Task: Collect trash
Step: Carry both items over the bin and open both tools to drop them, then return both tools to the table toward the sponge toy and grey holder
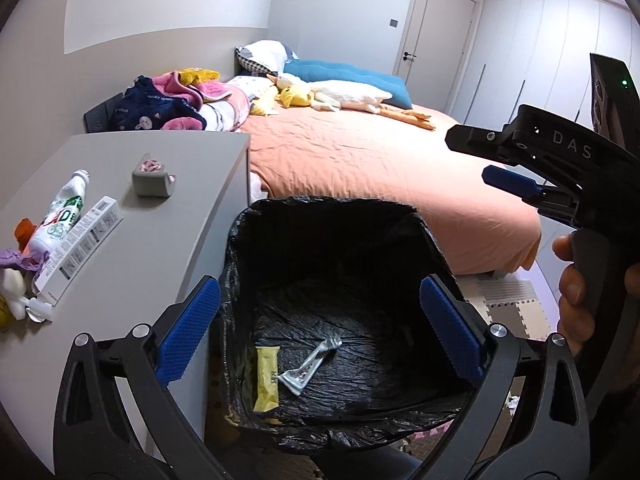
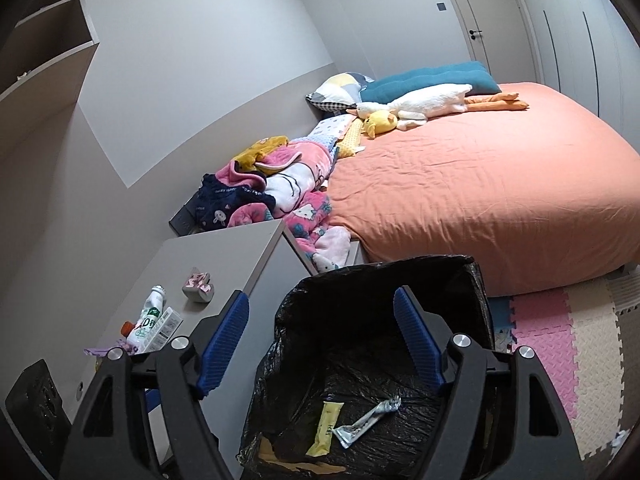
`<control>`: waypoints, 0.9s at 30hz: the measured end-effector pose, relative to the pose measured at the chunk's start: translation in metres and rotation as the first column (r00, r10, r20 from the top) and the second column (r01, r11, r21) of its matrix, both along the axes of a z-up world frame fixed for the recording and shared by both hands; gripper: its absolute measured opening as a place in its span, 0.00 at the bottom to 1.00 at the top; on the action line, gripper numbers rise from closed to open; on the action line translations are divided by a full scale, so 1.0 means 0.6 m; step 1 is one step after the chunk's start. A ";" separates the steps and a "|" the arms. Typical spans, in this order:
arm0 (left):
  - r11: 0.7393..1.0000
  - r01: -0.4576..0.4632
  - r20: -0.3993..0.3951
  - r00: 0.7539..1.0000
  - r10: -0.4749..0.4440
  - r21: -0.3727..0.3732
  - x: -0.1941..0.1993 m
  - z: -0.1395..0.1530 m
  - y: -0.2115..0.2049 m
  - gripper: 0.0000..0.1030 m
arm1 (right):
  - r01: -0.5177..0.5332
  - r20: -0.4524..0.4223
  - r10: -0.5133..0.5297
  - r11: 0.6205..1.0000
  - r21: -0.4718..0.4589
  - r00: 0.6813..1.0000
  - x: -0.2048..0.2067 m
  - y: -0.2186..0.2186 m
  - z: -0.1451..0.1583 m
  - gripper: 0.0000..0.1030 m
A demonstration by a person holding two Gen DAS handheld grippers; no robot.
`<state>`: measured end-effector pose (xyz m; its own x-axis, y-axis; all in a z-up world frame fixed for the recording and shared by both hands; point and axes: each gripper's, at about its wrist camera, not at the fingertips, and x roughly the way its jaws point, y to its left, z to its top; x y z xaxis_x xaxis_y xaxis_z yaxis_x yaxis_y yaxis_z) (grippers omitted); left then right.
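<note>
A bin lined with a black bag (image 1: 320, 240) stands on the floor between the grey nightstand (image 1: 160, 248) and the bed. At its bottom lie a yellow wrapper (image 1: 266, 378) and a silver wrapper (image 1: 310, 366). My left gripper (image 1: 320, 328) hangs open above the bin mouth with nothing between its blue pads. My right gripper (image 2: 320, 340) is also open and empty over the bin (image 2: 360, 300); both the yellow wrapper (image 2: 326, 428) and the silver wrapper (image 2: 368, 422) show below it. On the nightstand lie a white drink bottle (image 1: 60, 216), a white carton (image 1: 80, 240) and crumpled purple scraps (image 1: 16, 260).
A small grey pouch (image 1: 152, 180) sits further back on the nightstand. The bed with an orange sheet (image 1: 380, 168) carries bunched clothes (image 1: 180, 104), pillows and plush toys. Foam floor mats (image 2: 560, 340) lie right of the bin. A hand (image 1: 576, 280) holds the right gripper's handle.
</note>
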<state>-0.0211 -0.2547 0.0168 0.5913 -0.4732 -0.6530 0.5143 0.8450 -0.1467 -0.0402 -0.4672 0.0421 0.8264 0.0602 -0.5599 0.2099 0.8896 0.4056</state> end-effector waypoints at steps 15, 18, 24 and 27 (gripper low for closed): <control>0.995 -0.101 0.013 0.995 0.101 0.010 0.014 0.000 0.070 0.94 | -0.136 -0.018 0.136 0.990 -0.021 0.991 0.039 0.089 -0.003 0.74; 0.992 -0.126 0.015 0.992 0.126 0.008 0.018 0.002 0.088 0.94 | -0.157 -0.022 0.156 0.987 -0.027 0.988 0.046 0.109 -0.003 0.74; 0.982 -0.187 0.025 0.982 0.186 0.012 0.026 0.009 0.129 0.94 | -0.199 -0.029 0.198 0.979 -0.038 0.980 0.064 0.148 -0.003 0.74; 0.978 -0.208 0.030 0.978 0.208 0.015 0.028 0.012 0.147 0.94 | -0.223 -0.034 0.222 0.974 -0.041 0.975 0.075 0.169 -0.002 0.74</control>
